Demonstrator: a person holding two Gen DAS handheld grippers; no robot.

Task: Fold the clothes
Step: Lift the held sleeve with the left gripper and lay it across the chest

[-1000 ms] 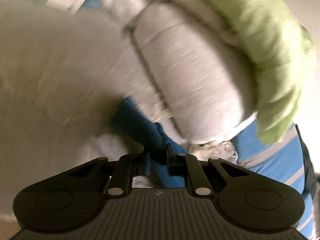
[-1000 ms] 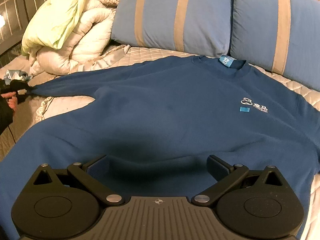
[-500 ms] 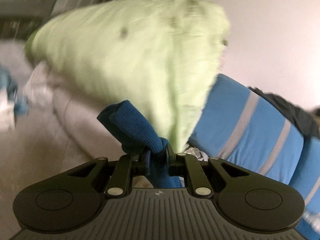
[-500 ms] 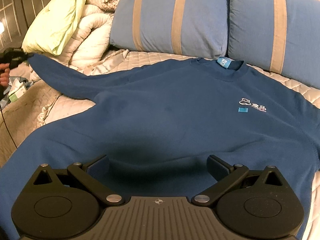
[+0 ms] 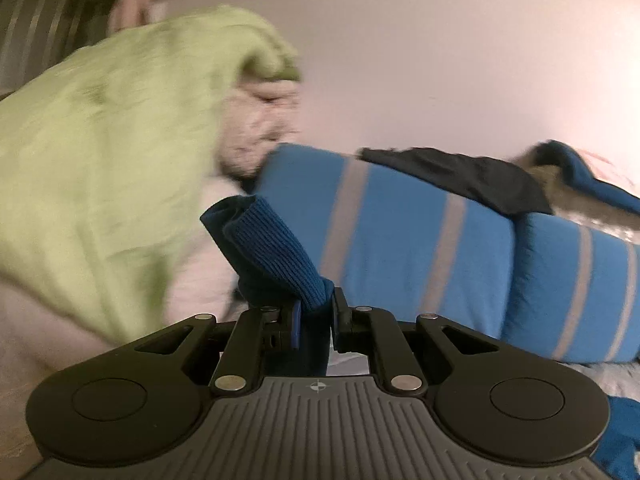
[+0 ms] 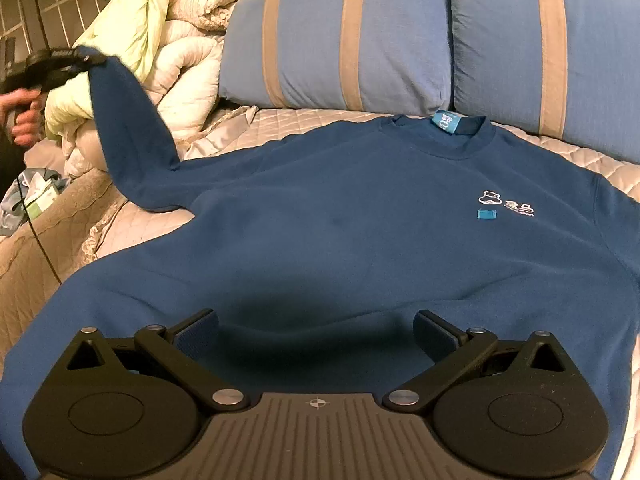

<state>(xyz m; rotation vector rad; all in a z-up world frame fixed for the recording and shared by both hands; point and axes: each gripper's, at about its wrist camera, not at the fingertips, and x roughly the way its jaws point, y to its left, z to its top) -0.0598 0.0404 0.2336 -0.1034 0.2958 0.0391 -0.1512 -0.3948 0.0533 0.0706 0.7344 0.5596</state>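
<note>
In the left wrist view, the left hand-held gripper (image 5: 314, 316) is clenched on the ribbed sleeve cuff (image 5: 272, 252), with striped blue pillows (image 5: 400, 256) beyond it. In the right wrist view, the right hand-held gripper (image 6: 316, 330) is spread wide just above the blue sweatshirt (image 6: 340, 232), which lies flat on the bed (image 6: 120, 228) ahead, its sleeve lifted far left.

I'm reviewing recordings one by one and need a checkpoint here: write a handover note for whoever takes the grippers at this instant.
Left gripper: shut on the ribbed cuff of the dark blue long-sleeved sweatshirt, sleeve raised off the quilted bed.
Right gripper: open, empty, low over the hem.
Sweatshirt lies face up, collar toward the two blue striped pillows.
Done: garment spread flat, cuff gripped and lifted.
Left: likely lay this sleeve across the chest, then the other sleeve and body folds.
</note>
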